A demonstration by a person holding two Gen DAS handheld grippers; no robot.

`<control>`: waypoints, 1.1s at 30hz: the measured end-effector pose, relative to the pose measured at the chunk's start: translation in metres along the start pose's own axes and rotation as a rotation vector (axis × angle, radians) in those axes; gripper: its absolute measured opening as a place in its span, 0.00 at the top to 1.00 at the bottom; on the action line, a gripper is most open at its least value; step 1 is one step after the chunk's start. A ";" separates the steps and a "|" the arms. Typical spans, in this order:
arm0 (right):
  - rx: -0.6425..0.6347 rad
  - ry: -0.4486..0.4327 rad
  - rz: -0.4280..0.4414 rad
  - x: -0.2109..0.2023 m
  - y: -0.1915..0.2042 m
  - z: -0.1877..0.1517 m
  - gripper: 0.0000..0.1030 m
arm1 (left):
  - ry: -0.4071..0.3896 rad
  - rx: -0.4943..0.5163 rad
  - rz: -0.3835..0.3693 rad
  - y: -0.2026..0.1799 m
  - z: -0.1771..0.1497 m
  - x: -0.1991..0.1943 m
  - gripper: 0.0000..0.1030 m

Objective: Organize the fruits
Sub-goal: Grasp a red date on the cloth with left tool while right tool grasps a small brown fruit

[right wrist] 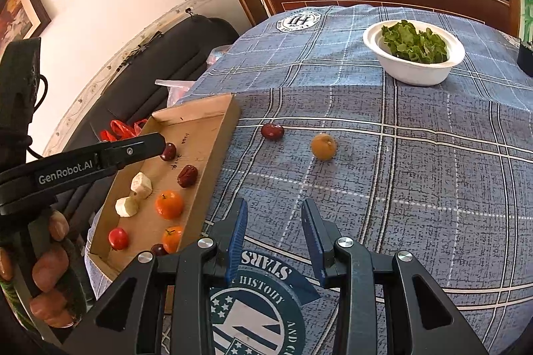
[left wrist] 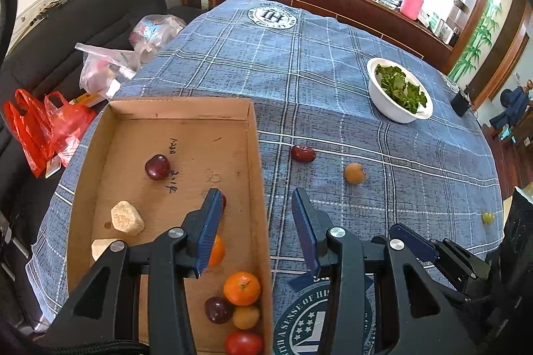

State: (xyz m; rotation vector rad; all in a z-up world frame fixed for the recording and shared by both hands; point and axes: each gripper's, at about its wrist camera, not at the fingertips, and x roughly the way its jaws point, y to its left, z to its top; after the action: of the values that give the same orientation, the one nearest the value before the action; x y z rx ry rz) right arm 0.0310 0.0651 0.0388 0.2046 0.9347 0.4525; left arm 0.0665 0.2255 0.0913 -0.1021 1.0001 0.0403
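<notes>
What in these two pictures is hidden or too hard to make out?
- Left wrist view: the left gripper finger covers part of an orange fruit in the cardboard tray.
- Left wrist view: small greenish fruit, too small to identify.
- Right wrist view: dark fruit, half hidden by the right gripper.

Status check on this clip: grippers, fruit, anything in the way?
Left gripper and right gripper open, empty. Most fruit in cardboard tray; red date and yellow-orange fruit loose on tablecloth. Path unobstructed.
</notes>
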 end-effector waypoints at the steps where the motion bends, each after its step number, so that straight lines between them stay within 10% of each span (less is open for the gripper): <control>1: 0.002 0.000 0.000 0.001 -0.001 0.000 0.65 | 0.002 0.002 -0.007 -0.002 0.001 0.002 0.60; 19: -0.036 0.053 -0.137 0.089 -0.026 0.044 0.68 | 0.107 0.113 0.014 -0.048 0.026 0.072 0.60; 33: 0.042 -0.025 -0.095 0.034 -0.057 0.034 0.73 | 0.204 0.154 0.050 -0.071 0.032 0.131 0.60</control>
State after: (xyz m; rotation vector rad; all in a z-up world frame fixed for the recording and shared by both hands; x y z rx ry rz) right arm 0.0924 0.0314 0.0136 0.2031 0.9255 0.3424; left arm 0.1696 0.1560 0.0033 0.0608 1.2062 -0.0018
